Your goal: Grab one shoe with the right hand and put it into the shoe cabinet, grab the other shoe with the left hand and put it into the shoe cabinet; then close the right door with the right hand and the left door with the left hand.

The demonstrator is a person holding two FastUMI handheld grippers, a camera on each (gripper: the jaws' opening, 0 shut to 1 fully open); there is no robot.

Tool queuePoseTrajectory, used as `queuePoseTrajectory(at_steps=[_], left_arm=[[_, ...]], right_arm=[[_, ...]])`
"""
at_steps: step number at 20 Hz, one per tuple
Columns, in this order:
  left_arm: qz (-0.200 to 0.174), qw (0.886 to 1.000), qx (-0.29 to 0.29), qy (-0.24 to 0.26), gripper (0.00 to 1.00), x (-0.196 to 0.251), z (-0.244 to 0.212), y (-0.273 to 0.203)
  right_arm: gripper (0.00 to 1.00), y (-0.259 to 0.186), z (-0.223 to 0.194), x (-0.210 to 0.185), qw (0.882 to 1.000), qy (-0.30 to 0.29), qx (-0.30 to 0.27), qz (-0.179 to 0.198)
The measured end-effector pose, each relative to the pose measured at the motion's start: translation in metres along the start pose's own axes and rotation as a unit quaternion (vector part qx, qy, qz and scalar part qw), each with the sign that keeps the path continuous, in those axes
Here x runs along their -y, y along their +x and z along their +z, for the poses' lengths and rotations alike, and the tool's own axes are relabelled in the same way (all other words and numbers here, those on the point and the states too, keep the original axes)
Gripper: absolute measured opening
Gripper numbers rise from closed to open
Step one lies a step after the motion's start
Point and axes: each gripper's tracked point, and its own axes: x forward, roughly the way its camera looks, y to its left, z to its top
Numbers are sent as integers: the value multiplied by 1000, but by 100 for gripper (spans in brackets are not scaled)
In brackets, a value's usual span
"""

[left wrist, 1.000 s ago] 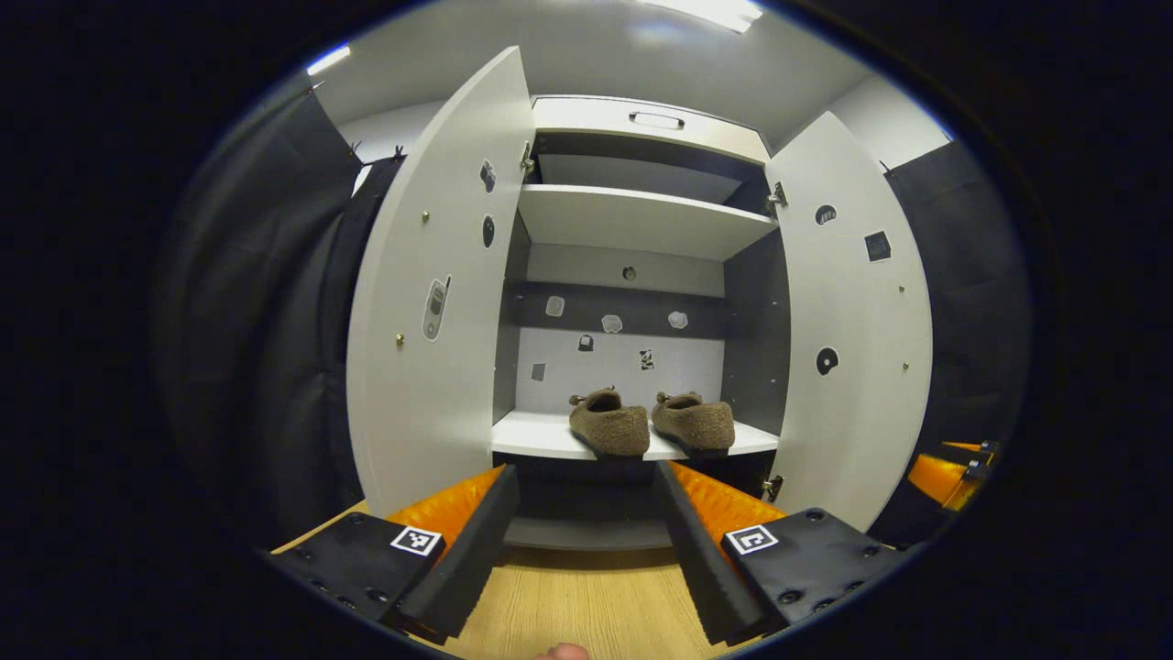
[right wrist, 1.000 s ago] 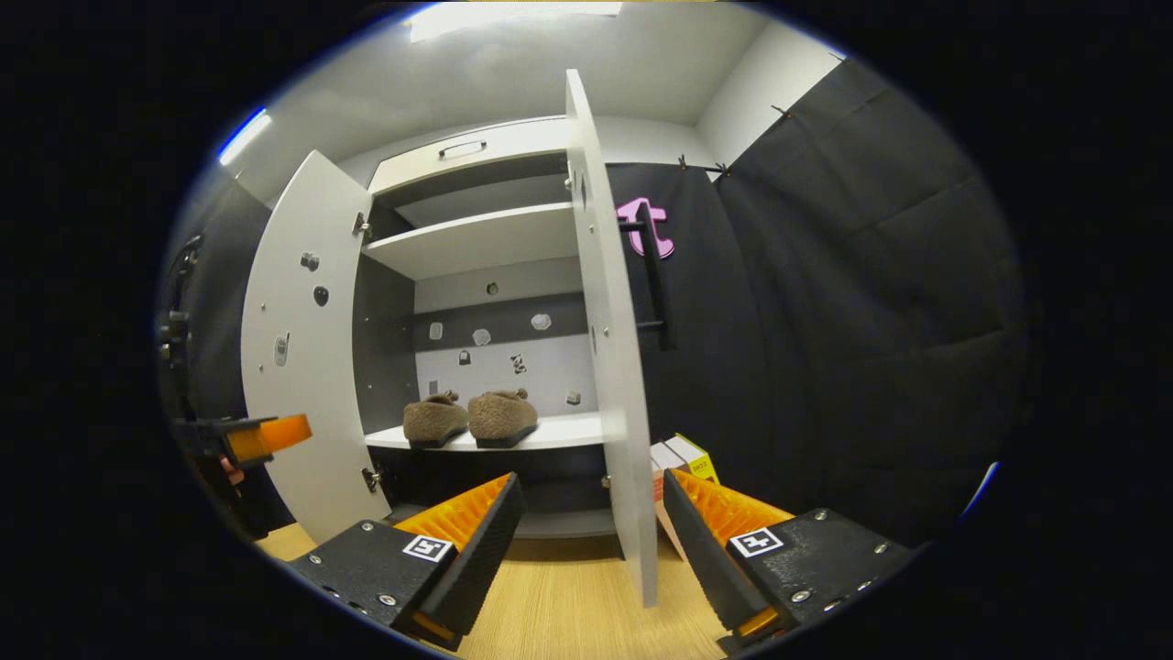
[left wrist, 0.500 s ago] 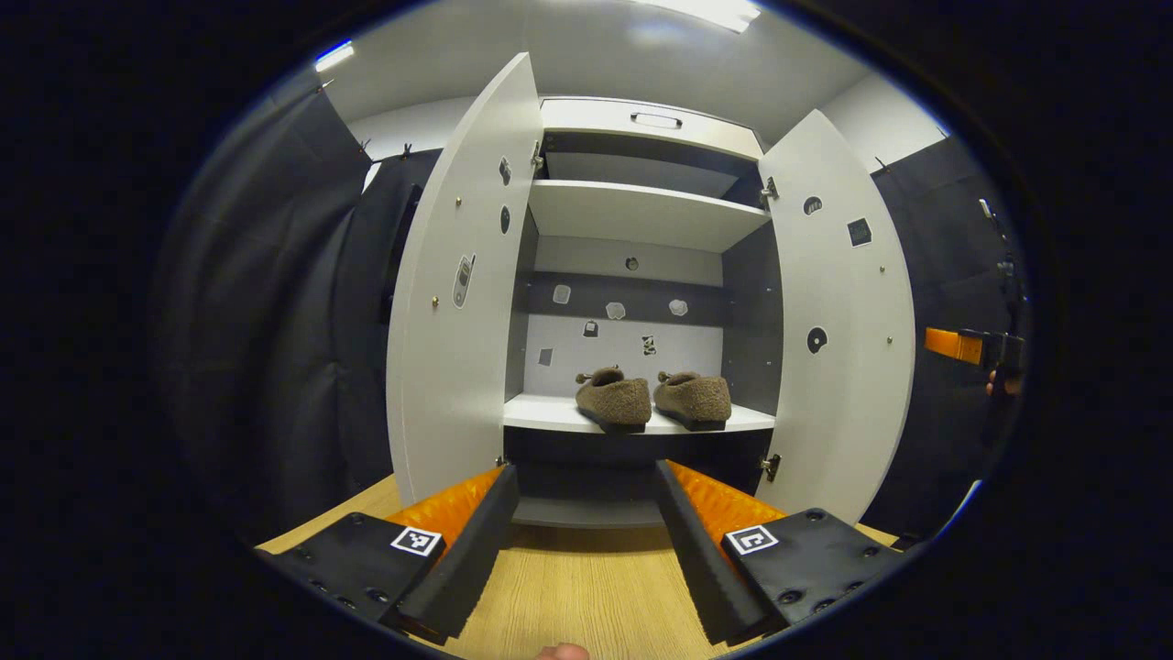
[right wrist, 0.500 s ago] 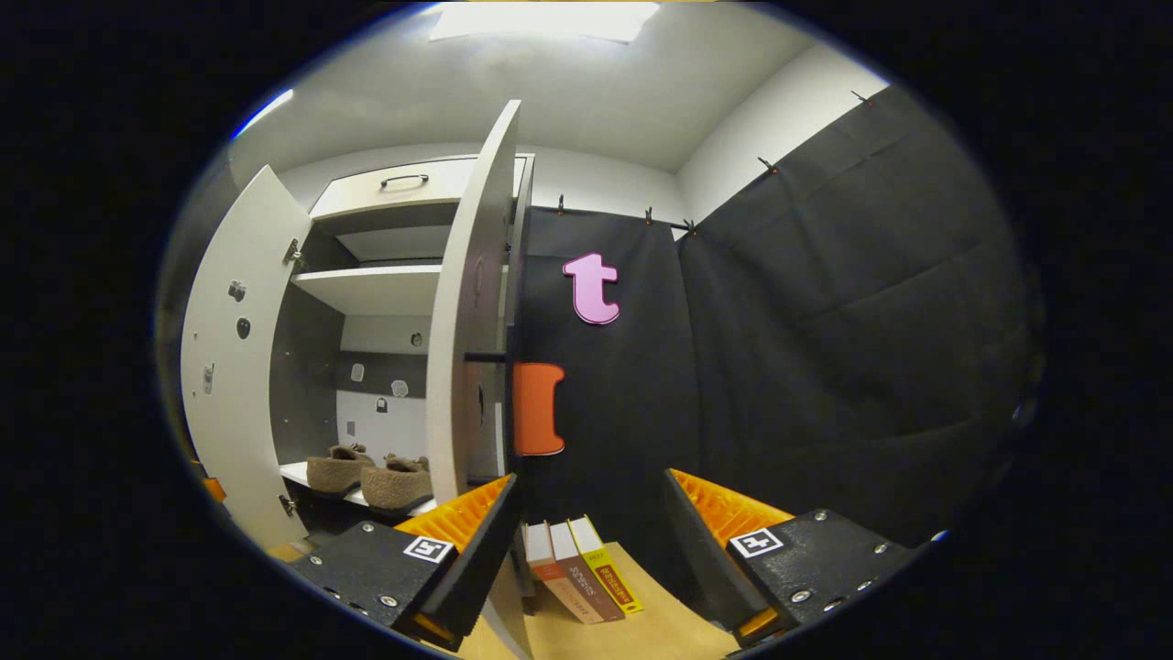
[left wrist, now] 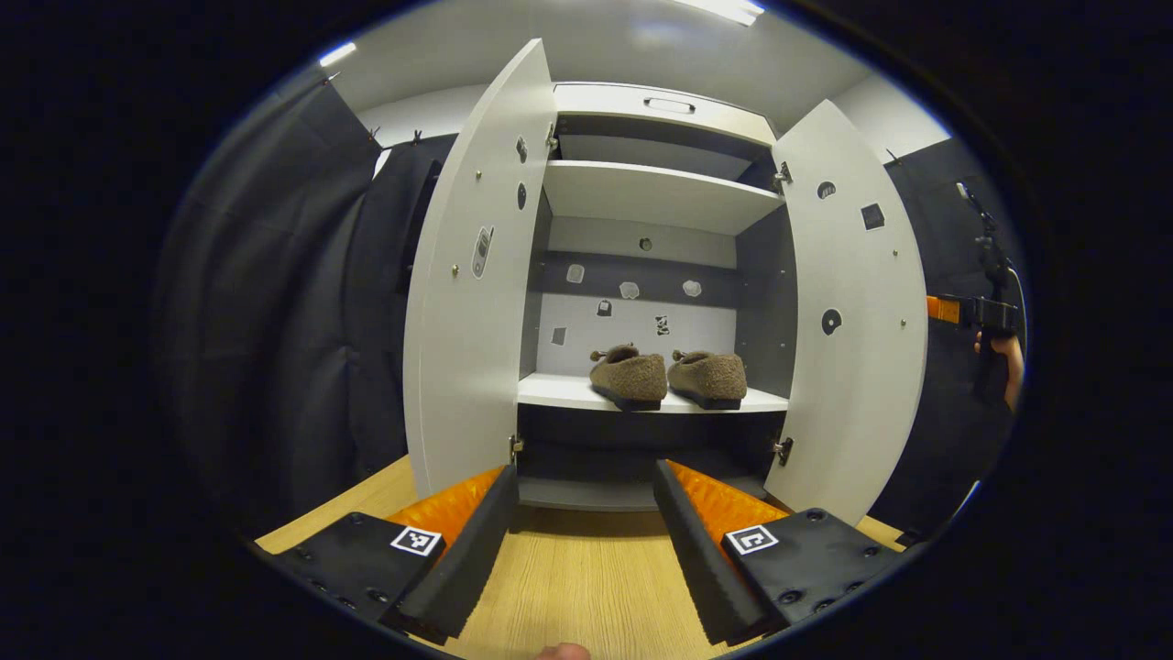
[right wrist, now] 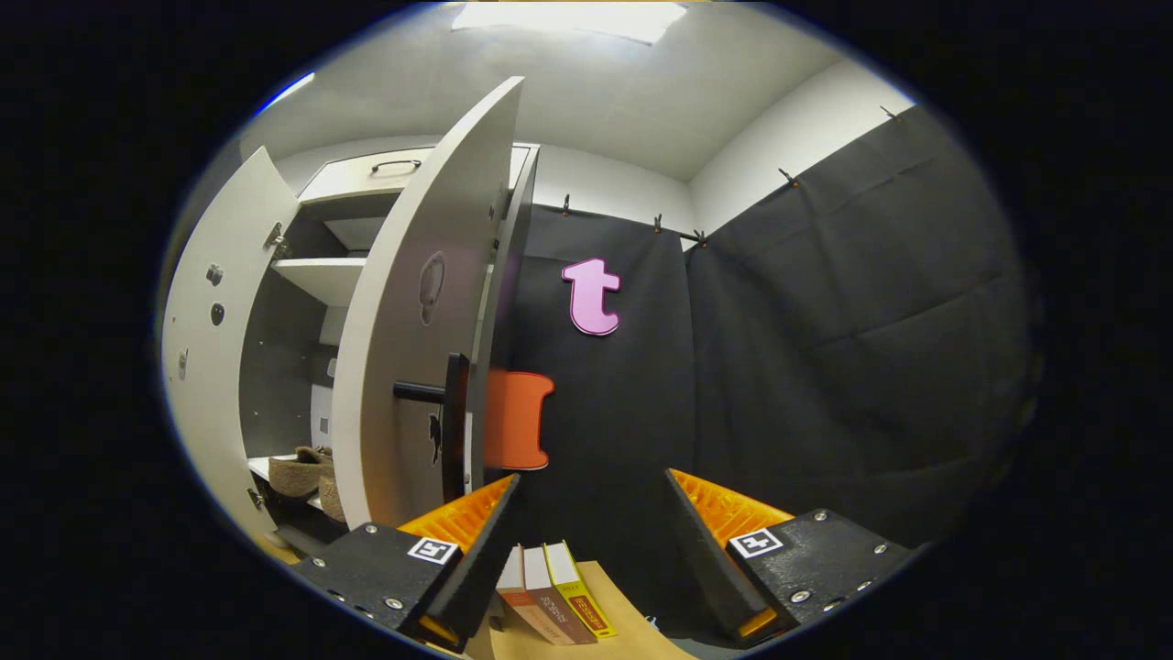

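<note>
Two brown fuzzy shoes (left wrist: 667, 377) sit side by side on the lower shelf of the white shoe cabinet (left wrist: 655, 192). Both doors stand open: the left door (left wrist: 476, 275) and the right door (left wrist: 857, 312). My left gripper (left wrist: 586, 532) is open and empty, low over the wooden floor in front of the cabinet. In the right gripper view my right gripper (right wrist: 591, 541) is open and empty, beside the outer face of the right door (right wrist: 403, 312), near its dark handle (right wrist: 449, 422). The shoes (right wrist: 298, 469) peek out past the door. The right gripper (left wrist: 971, 312) shows far right in the left gripper view, held by a hand.
Three books (right wrist: 550, 600) lean on the wooden floor by the black cloth wall, just under my right gripper. Wooden floor (left wrist: 577, 587) lies before the cabinet. A drawer with a handle (left wrist: 669, 105) tops the cabinet.
My right gripper has swung right, around the edge of the right door to its outer side. My left gripper has backed off a little from the cabinet. The shoes have not moved.
</note>
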Motion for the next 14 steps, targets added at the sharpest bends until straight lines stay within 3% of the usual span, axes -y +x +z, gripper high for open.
queuePoseTrajectory(at_steps=[2,3,4,9,14], left_arm=[[-2,1000,-1,0,97,1,-1,1],[-4,1000,-2,1,97,3,-2,2],[-6,1000,-1,3,96,5,-2,2],[-17,1000,3,4,96,12,-1,5],[-17,1000,7,11,97,9,2,7]], right_arm=[[91,1,5,-1,1000,8,6,3],[97,1,4,-3,1000,13,3,7],[89,1,3,-4,1000,17,-1,10],[88,0,2,-16,999,29,-11,18],[88,-15,-1,-52,998,34,-18,52]])
